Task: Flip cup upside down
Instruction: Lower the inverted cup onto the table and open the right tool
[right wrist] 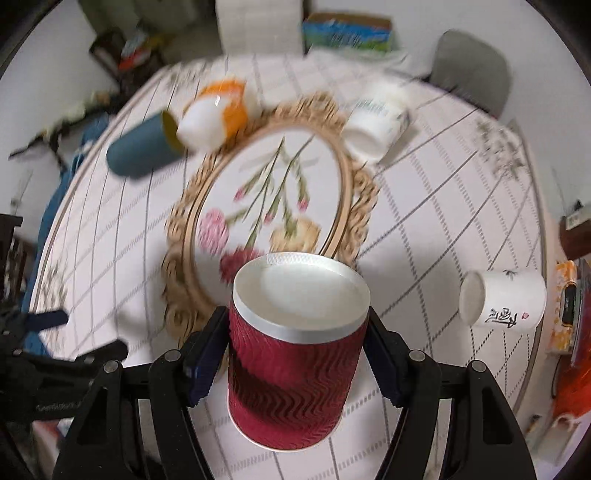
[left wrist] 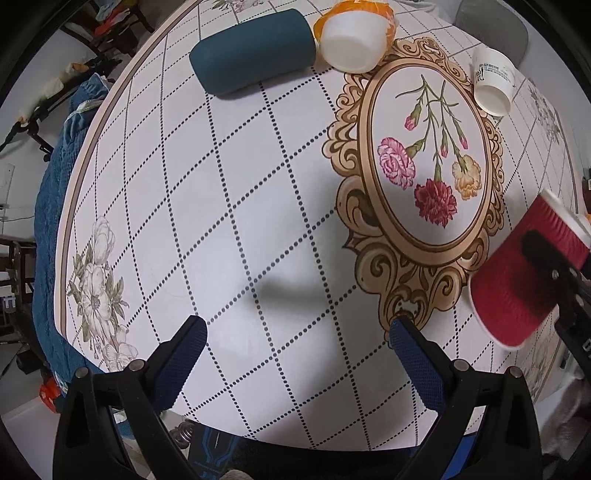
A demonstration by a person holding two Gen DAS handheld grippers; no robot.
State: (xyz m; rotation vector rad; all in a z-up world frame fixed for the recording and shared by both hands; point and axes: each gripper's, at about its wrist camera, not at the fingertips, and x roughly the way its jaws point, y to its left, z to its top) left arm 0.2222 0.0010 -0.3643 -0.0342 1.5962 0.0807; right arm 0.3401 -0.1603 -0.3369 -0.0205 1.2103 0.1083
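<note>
My right gripper (right wrist: 295, 343) is shut on a red ribbed paper cup (right wrist: 291, 376), held above the table with its white base (right wrist: 301, 291) turned toward the far side. The same red cup (left wrist: 517, 280) shows at the right edge of the left wrist view, tilted, with a black finger of the right gripper (left wrist: 543, 254) across it. My left gripper (left wrist: 297, 332) is open and empty, low over the near part of the table.
On the flowered round table (left wrist: 258, 184) lie a teal cup (left wrist: 255, 50) on its side, an orange and white cup (left wrist: 354, 33), and a white printed cup (left wrist: 493, 81). Another white cup (right wrist: 502, 299) lies at the right. A grey chair (right wrist: 472, 66) stands behind.
</note>
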